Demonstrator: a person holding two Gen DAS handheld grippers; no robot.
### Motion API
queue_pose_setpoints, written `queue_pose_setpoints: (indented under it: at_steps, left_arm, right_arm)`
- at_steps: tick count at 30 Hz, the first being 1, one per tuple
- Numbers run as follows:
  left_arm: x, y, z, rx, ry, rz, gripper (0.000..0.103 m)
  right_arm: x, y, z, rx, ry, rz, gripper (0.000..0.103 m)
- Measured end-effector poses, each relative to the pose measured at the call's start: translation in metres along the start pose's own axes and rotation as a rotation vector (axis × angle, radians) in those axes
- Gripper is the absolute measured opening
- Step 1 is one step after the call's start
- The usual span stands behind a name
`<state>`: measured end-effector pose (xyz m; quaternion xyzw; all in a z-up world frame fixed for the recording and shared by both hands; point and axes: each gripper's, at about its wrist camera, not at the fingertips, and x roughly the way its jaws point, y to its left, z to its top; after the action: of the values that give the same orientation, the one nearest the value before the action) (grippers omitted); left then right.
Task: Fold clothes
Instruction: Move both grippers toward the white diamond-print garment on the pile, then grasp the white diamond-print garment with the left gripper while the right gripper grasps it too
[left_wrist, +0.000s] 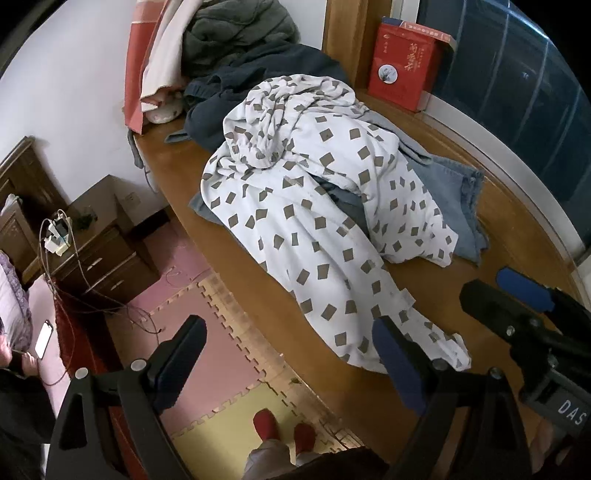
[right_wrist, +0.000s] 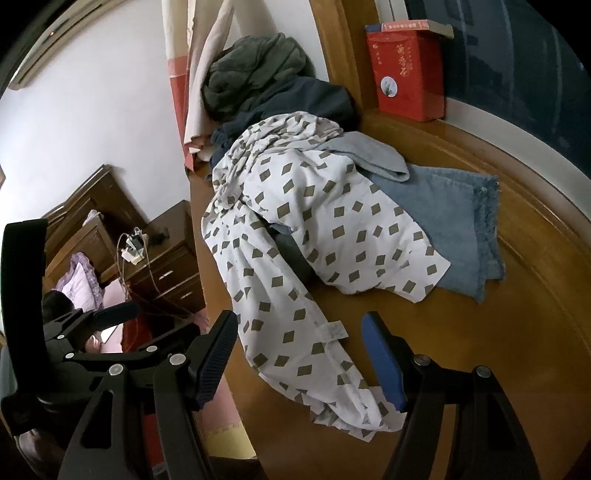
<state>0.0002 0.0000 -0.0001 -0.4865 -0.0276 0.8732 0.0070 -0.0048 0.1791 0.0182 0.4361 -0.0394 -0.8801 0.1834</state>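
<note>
With both the left gripper and right gripper spread apart and empty, the crumpled white square-patterned cotton garment lies unfolded just ahead on the wooden counter, so the step in hand is judged a grasp of its near hem.

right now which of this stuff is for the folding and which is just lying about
For the job: white pyjama garment with brown squares, blue denim piece, dark navy garment, grey-green fleece.

Lying about: red printed box, tangled charger cables, wooden bedside drawers.

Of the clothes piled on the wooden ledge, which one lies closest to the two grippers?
The white garment with brown squares: its crumpled end trails toward both open grippers, while the light blue denim, navy and grey-green pieces lie farther back.
</note>
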Motion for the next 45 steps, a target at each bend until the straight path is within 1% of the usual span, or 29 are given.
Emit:
queue_pose_setpoints:
  at_steps: [8,15,18,20,24,29,33,36,41,45]
  left_arm:
    - [-0.001,0.001,-0.002,-0.003,0.004,-0.013,0.092]
    - [0.0,0.007,0.003,-0.007,-0.002,0.005,0.092]
    - [0.003,0.005,0.003,-0.004,-0.001,0.019,0.092]
    - [0.006,0.008,0.007,-0.005,0.003,0.004,0.092]
    - [0.018,0.017,0.023,0.015,-0.005,-0.007,0.092]
    - [0.033,0.028,0.046,0.043,-0.019,-0.017,0.092]
    - [0.048,0.039,0.065,0.082,-0.04,-0.022,0.092]
    - [0.058,0.045,0.081,0.127,-0.067,-0.017,0.092]
    - [0.076,0.054,0.106,0.154,-0.083,-0.054,0.092]
    - [0.092,0.057,0.125,0.182,-0.089,-0.067,0.092]
  right_arm:
    - [0.0,0.005,-0.001,-0.016,0.002,-0.01,0.069]
    - [0.003,0.009,0.004,-0.092,0.012,-0.016,0.069]
    - [0.009,0.01,0.008,-0.087,0.022,-0.02,0.069]
    - [0.012,0.011,0.01,-0.078,0.016,-0.019,0.069]
    - [0.017,0.016,0.022,-0.062,-0.014,-0.038,0.069]
    - [0.036,0.018,0.044,-0.002,-0.025,-0.026,0.069]
    - [0.051,0.024,0.06,0.016,-0.035,-0.025,0.069]
    - [0.064,0.031,0.075,0.018,-0.043,-0.041,0.069]
    - [0.085,0.035,0.095,0.029,-0.05,-0.079,0.069]
    - [0.101,0.032,0.103,0.065,-0.036,-0.091,0.069]
